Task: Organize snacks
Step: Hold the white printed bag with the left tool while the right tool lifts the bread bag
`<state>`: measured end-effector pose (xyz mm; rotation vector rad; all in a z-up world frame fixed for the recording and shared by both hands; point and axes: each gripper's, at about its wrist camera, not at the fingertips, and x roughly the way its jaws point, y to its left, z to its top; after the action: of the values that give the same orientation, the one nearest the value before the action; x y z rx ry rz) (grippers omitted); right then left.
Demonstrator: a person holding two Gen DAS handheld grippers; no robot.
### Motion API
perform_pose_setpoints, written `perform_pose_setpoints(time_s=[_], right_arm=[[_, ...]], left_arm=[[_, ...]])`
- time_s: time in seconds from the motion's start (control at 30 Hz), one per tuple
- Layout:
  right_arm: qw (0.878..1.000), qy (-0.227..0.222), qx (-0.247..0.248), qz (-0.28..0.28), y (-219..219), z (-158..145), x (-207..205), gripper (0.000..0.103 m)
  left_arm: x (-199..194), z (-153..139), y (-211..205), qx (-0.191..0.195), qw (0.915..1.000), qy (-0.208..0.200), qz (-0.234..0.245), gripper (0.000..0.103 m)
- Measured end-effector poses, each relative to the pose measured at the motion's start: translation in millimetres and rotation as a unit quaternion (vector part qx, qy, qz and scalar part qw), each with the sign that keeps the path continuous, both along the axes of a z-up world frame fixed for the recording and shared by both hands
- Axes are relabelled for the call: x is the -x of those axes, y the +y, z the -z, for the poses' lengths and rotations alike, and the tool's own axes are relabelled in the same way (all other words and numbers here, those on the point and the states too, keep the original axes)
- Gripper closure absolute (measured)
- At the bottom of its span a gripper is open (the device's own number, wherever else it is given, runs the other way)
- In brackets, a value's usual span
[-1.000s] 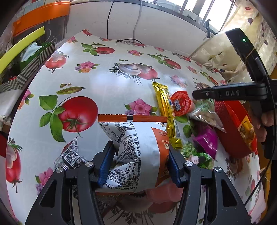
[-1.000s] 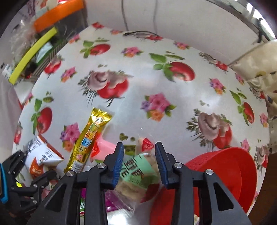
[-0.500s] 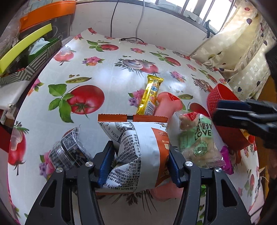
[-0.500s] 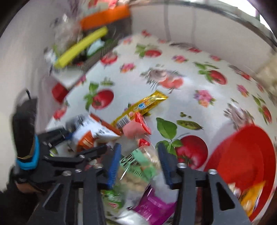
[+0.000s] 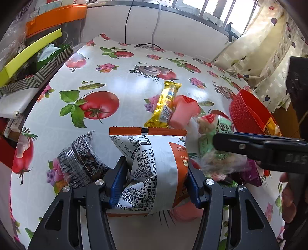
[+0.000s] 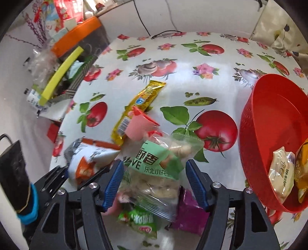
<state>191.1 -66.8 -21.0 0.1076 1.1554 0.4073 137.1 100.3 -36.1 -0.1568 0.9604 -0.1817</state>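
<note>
My left gripper (image 5: 156,180) is shut on a white and orange snack bag (image 5: 154,169), held above the table. My right gripper (image 6: 154,182) has its jaws wider than a clear green-labelled peanut bag (image 6: 157,173) that sits between them, blurred; the pads do not press it. That bag also shows in the left wrist view (image 5: 215,138). A red basket (image 6: 273,138) at the right holds a few snack packs. A gold bar (image 6: 138,107), a pink pack (image 6: 140,125), a purple pack (image 6: 190,215) and a green pack (image 6: 140,221) lie on the table.
A black-printed bag (image 5: 80,161) lies left of my left gripper. Boxes and an orange-lidded bin (image 5: 55,17) crowd the table's left edge. A cable (image 5: 146,45) lies at the back. The tomato-print cloth (image 5: 107,65) covers the table.
The right gripper's jaws have opened wider around the peanut bag and it has moved close beside my left gripper. The left gripper keeps its bag.
</note>
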Motion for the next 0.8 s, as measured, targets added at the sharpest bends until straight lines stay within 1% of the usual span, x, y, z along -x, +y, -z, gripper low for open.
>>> perform_pose_setpoints(time_s=[0.13,0.33,0.37,0.43,0.47,0.5,0.57,0.6,0.73,0.8], right_arm=[[0.999,0.002,0.029,-0.013,3.5,11.1,0.6,0.039],[0.999,-0.012,0.031,-0.023,-4.0,11.0,8.7,0.05],[0.999,-0.015,0.027,-0.024,-5.1,10.2,10.0,0.056],[0.999,-0.022,0.015,-0.028,-8.3,6.9,14.1,0.061],[0.999,-0.029,0.011,-0.031,-8.8,3.7,16.6,0.073],[0.999,-0.04,0.005,-0.036,-9.4,-0.8,19.4,0.078],[0.997,-0.057,0.009,-0.04,-9.0,-8.3,22.9,0.083],[0.997,-0.061,0.009,-0.045,-8.8,-10.2,23.9,0.084],[0.996,-0.069,0.002,-0.055,-11.1,-9.9,25.3,0.085],[0.996,-0.072,0.002,-0.062,-11.5,-10.9,26.6,0.087]], left_arm=[[3.2,-0.9,0.5,-0.001,1.0,-0.001,-0.001,0.047],[9.2,-4.1,2.7,0.011,0.9998,-0.015,-0.012,0.052],[10.5,-5.6,2.4,0.013,0.9997,-0.018,-0.011,0.053],[13.5,-9.5,2.0,0.018,0.9995,-0.026,-0.01,0.053],[14.6,-12.1,1.2,0.018,0.9993,-0.031,-0.009,0.053],[15.4,-14.6,0.6,0.018,0.9992,-0.035,-0.009,0.054],[16.2,-18.8,-1.4,0.015,0.999,-0.04,-0.009,0.054],[16.3,-20.4,-2.6,0.014,0.999,-0.041,-0.01,0.054],[16.5,-23.9,-9.7,0.008,0.999,-0.043,-0.008,0.054],[17.5,-25.7,-13.1,0.008,0.999,-0.043,-0.007,0.054]])
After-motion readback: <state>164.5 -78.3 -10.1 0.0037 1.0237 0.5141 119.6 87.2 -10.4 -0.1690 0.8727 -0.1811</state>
